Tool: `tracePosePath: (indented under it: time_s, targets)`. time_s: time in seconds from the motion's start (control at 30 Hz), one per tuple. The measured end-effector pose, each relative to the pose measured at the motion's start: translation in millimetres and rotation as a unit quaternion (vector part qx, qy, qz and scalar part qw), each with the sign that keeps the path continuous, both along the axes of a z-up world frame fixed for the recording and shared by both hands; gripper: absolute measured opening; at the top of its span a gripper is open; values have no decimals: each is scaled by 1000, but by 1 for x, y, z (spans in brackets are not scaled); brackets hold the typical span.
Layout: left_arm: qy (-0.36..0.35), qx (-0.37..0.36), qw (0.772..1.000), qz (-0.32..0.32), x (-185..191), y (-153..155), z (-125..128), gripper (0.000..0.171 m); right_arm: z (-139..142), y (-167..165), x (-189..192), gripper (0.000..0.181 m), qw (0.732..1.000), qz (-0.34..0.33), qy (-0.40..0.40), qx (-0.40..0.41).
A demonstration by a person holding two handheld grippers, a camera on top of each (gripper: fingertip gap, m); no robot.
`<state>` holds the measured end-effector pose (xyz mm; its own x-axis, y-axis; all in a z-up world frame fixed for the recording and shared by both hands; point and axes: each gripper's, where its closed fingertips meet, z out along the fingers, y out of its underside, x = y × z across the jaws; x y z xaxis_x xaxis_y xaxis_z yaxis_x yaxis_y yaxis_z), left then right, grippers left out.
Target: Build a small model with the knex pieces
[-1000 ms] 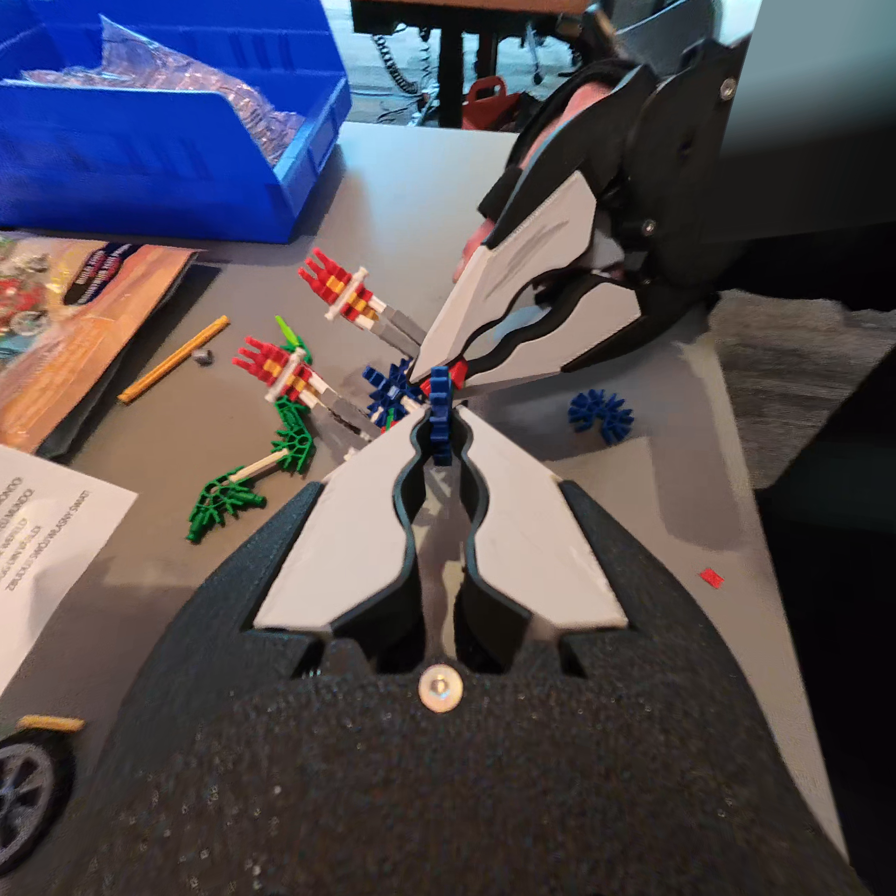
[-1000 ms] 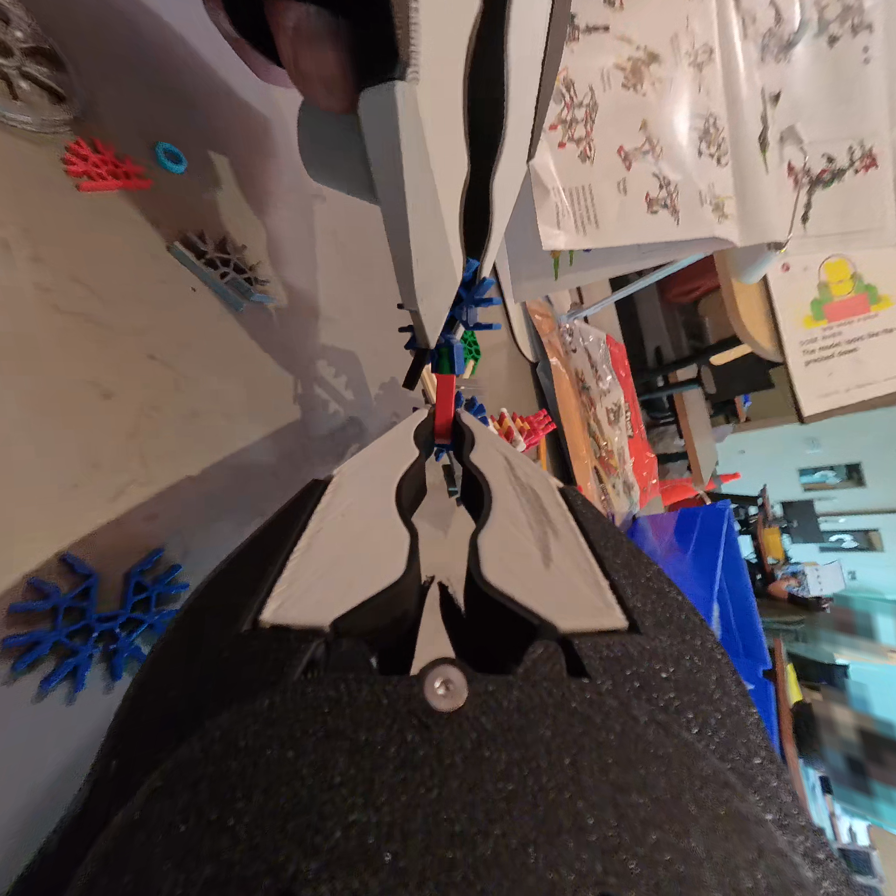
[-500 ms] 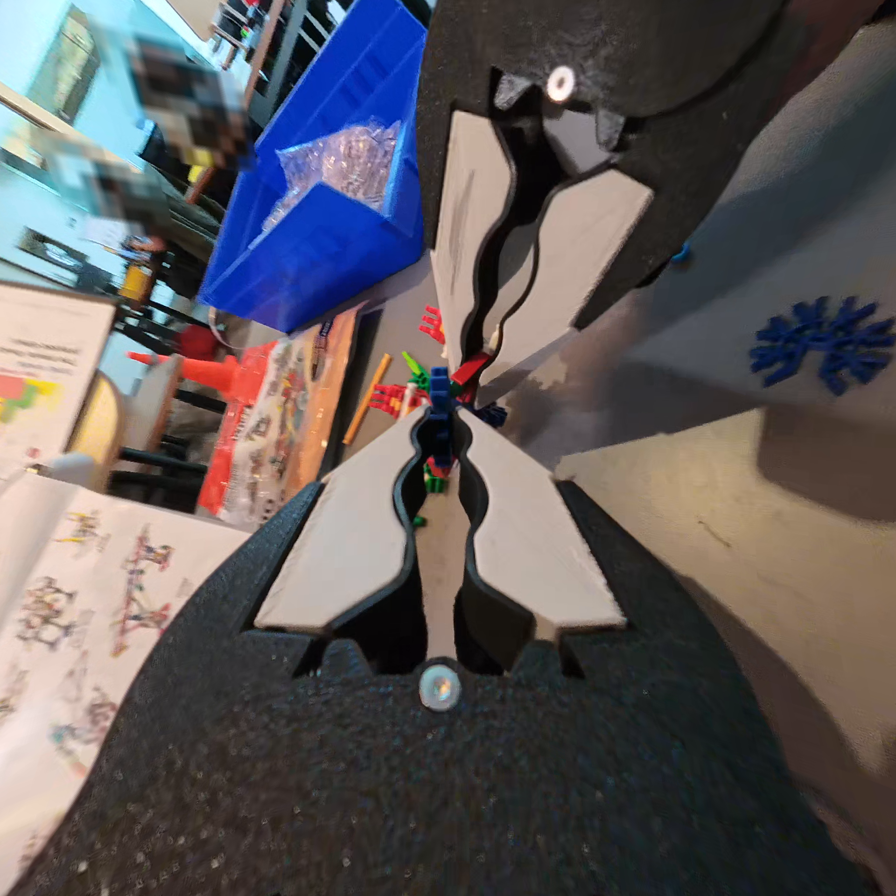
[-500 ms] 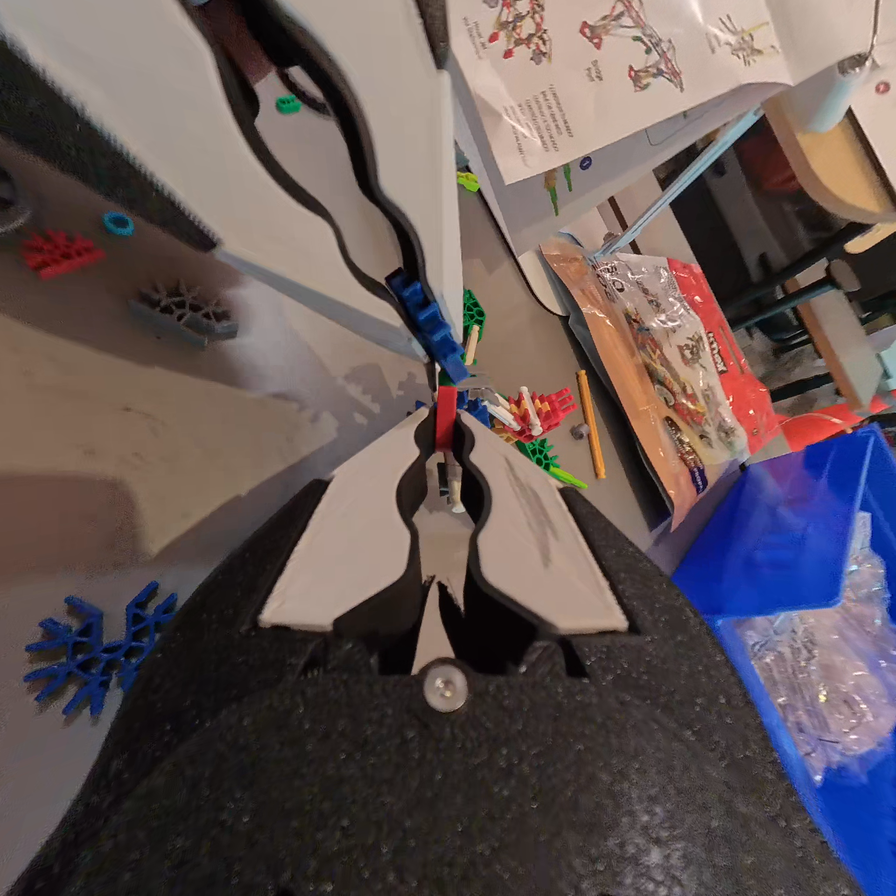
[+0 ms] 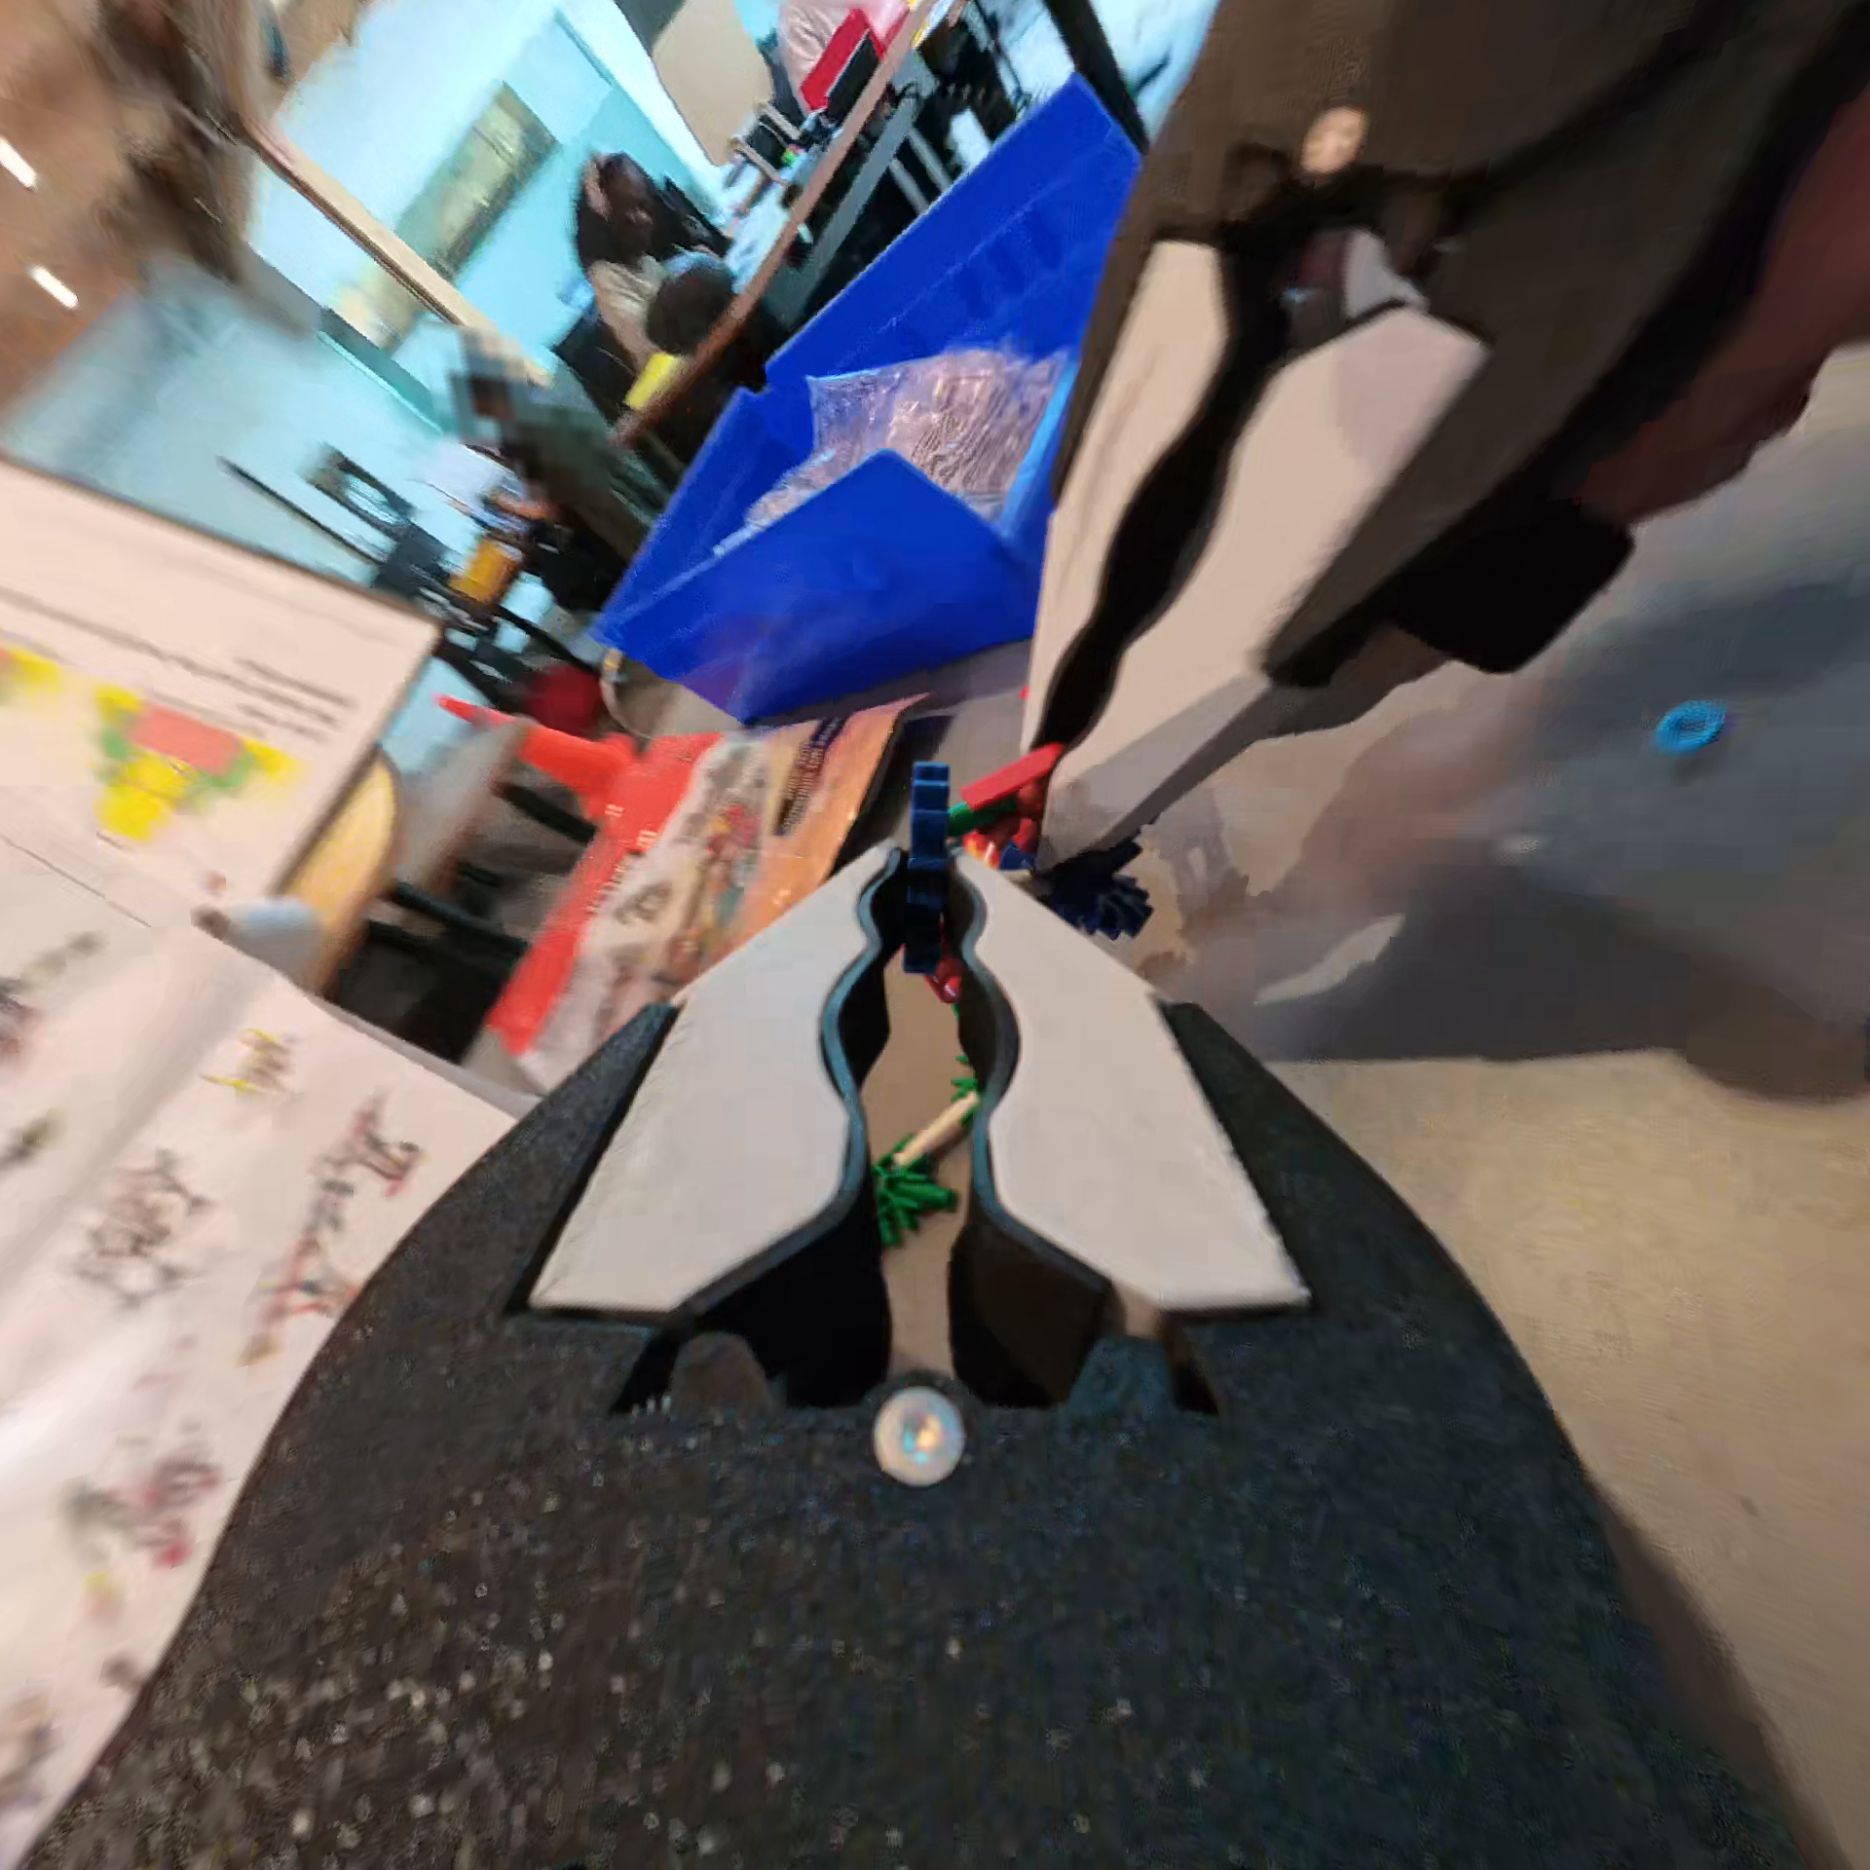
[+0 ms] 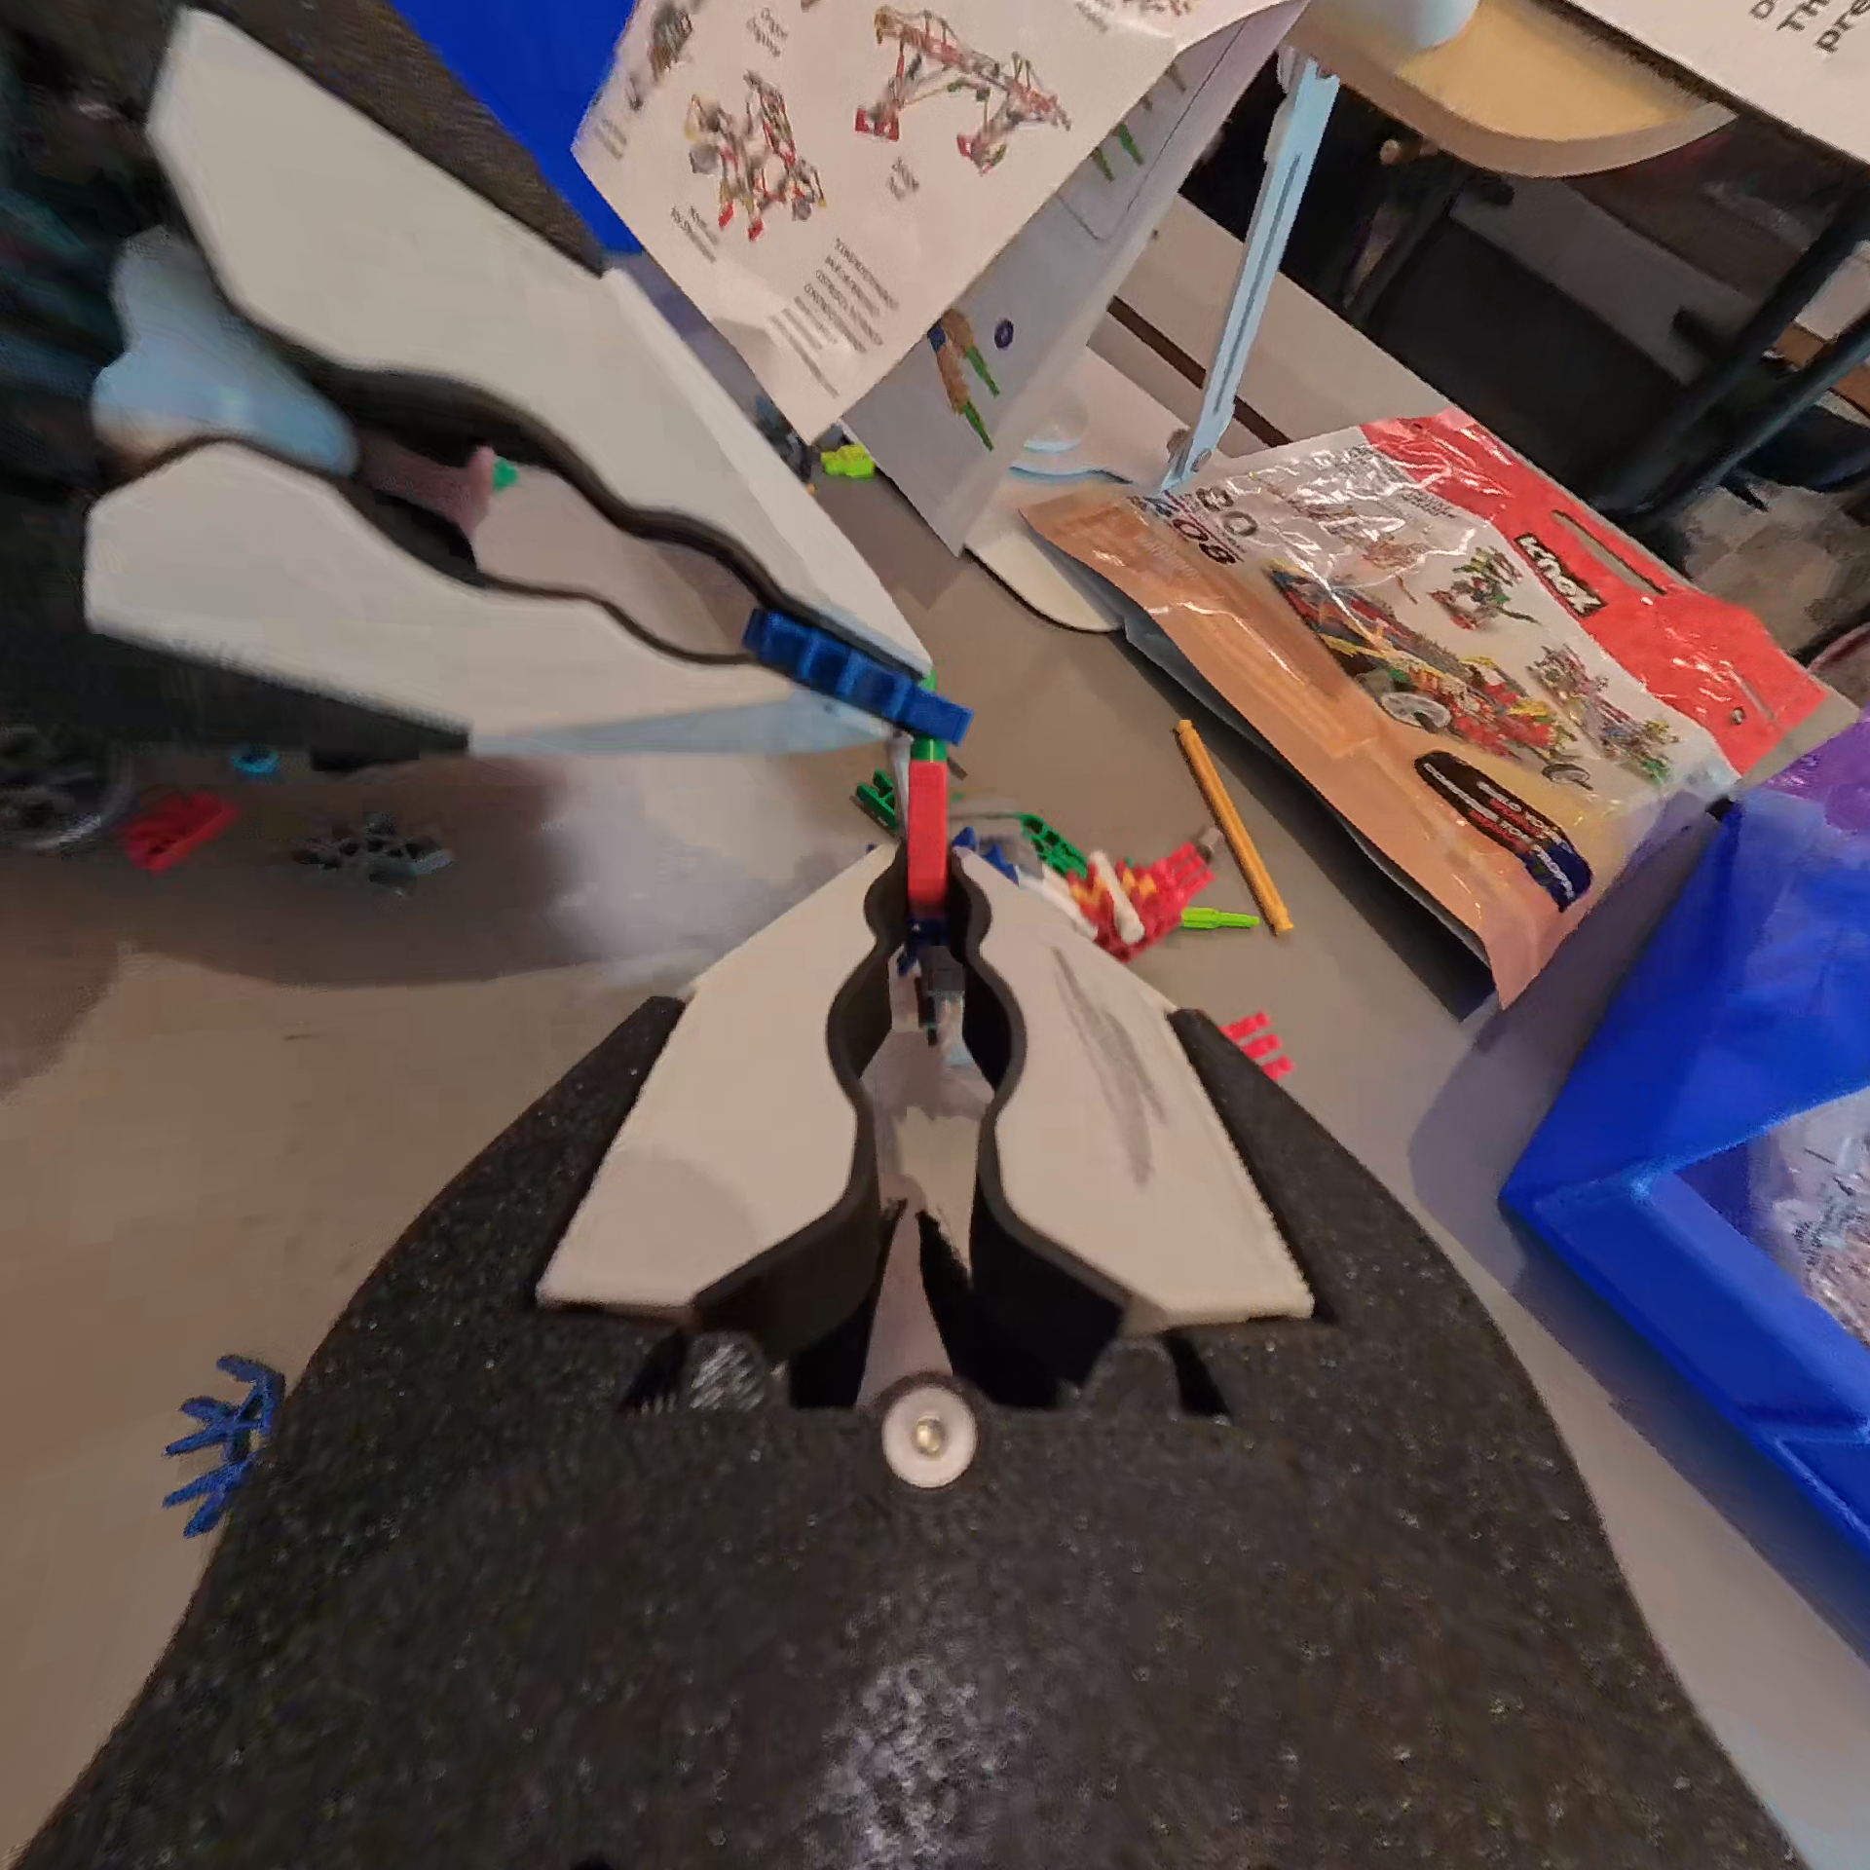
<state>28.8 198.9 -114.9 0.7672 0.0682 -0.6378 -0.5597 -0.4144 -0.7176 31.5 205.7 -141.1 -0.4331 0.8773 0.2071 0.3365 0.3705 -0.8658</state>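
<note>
The left gripper (image 5: 926, 870) clamps a blue connector (image 5: 926, 860); the right gripper (image 6: 926, 860) pinches a red piece (image 6: 926, 830) just ahead. Any twist could snap the joint apart.

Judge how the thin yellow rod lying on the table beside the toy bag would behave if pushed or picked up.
The yellow rod looks straight, slim and round, so a sideways push would probably roll it across the grey table. It seems light plastic and fairly stiff. Lying flat beside the toy bag, it may be awkward to pinch.
</note>
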Motion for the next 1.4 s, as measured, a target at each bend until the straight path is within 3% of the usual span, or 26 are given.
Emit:
tracePosePath:
  time_s: [0.07,0.13,0.23,0.37,0.47,0.6,0.77,0.97,1.2,1.27,1.4]
  targets:
    - [-31,1,999,-13,-2,-5,3,2,0,2,2,4,1000,17,-3,2]
    - [-131,-29,986,-99,23,-8,-1,2,-1,3,5,4,999,33,-6,5]
    - [-196,-18,976,-97,16,-18,3,2,-1,-3,12,5,998,69,-11,-2]
    - [-330,25,935,-131,10,-32,11,2,-4,-10,21,5,993,109,-34,-41]
    - [-415,16,899,-141,6,-39,4,3,-3,-10,28,5,988,130,-53,-68]
    - [-471,5,868,-156,7,-44,-2,3,-6,-13,38,6,972,163,-99,-135]
    - [-507,25,846,-167,5,-45,-3,3,-15,-11,38,18,978,154,-104,-92]
    - [-542,48,815,-202,12,-45,4,3,6,-9,41,23,987,138,-56,-63]
    - [-513,38,827,-225,27,-38,5,3,15,-25,39,23,989,135,-33,-60]
    - [-485,20,846,-220,30,-37,-1,3,15,-17,38,23,989,123,-33,-71]
    - [-474,23,845,-248,45,-33,5,5,19,-15,48,23,986,127,-36,-98]
